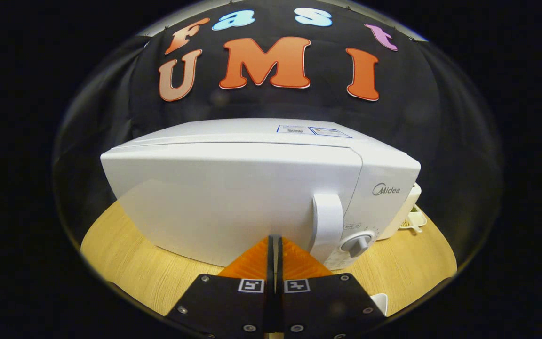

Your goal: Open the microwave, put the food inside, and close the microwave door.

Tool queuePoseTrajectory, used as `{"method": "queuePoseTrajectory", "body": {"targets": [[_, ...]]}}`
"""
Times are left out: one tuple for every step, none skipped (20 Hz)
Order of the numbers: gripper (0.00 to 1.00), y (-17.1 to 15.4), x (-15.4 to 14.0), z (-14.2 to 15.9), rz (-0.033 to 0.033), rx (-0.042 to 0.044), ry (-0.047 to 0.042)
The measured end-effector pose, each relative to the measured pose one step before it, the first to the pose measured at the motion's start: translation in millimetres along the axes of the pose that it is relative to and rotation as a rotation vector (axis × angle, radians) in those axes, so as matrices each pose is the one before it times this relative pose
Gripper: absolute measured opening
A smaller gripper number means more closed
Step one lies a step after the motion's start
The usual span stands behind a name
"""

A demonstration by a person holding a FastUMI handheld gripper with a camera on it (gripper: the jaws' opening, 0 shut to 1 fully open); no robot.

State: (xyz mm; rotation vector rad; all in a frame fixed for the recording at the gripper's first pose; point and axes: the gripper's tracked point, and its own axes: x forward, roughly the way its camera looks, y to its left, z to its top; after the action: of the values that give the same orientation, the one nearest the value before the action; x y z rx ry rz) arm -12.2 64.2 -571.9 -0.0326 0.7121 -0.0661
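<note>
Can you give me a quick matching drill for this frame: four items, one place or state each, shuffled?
Items:
1. microwave door
2. door handle
3. dial
4. gripper

States:
A. fingers together, holding nothing
B. low on the control panel, right of the handle
C. closed
D. upright on the door's right edge, just ahead of the fingers

Pairs: 1-C, 2-D, 3-B, 4-A
</note>
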Motion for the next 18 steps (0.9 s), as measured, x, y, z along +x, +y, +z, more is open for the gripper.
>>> {"method": "queuePoseTrajectory", "body": {"targets": [[0.01,-0.67,-4.65,6.49,-0.00431,0.00629,-0.01657],[0.01,-1.99,-5.21,12.0,-0.00866,0.01287,-0.02959],[0.02,-2.16,-6.78,14.93,-0.01211,0.00612,-0.03372],[0.02,-3.49,-8.09,13.44,-0.01355,-0.00041,-0.02855],[0.04,-2.56,-8.7,15.66,-0.00365,-0.0007,-0.02893],[0.06,-2.63,-9.27,18.62,-0.00123,0.00529,-0.03297],[0.07,-4.36,-10.04,20.68,-0.00363,0.00803,-0.03528],[0.08,-5.9,-9.15,21.03,-0.00516,0.00893,-0.03736],[0.11,-14.59,-9.65,23.05,-0.00929,0.00757,-0.03934],[0.14,-8.02,-6.9,22.74,-0.01011,0.00843,-0.03907],[0.25,-7.52,-7.3,22.84,-0.00628,0.01346,-0.0308],[0.32,-7.22,-5.88,22.06,-0.00957,0.01722,-0.02952],[0.42,-7.76,-6.43,21.91,-0.00833,0.01236,-0.02807],[0.46,-4.68,-4.97,22.53,0.00157,0.00859,-0.03002],[0.55,-5.04,-5.19,20.14,-0.00241,-0.00342,-0.02444],[0.59,-8.52,-5.27,19.49,-0.01105,-0.01415,-0.0343],[0.68,-8.03,-5.18,20.81,-0.01491,-0.0104,-0.02875],[0.72,-2.88,-4.74,16.6,-0.00103,-0.00394,-0.02197]]}}
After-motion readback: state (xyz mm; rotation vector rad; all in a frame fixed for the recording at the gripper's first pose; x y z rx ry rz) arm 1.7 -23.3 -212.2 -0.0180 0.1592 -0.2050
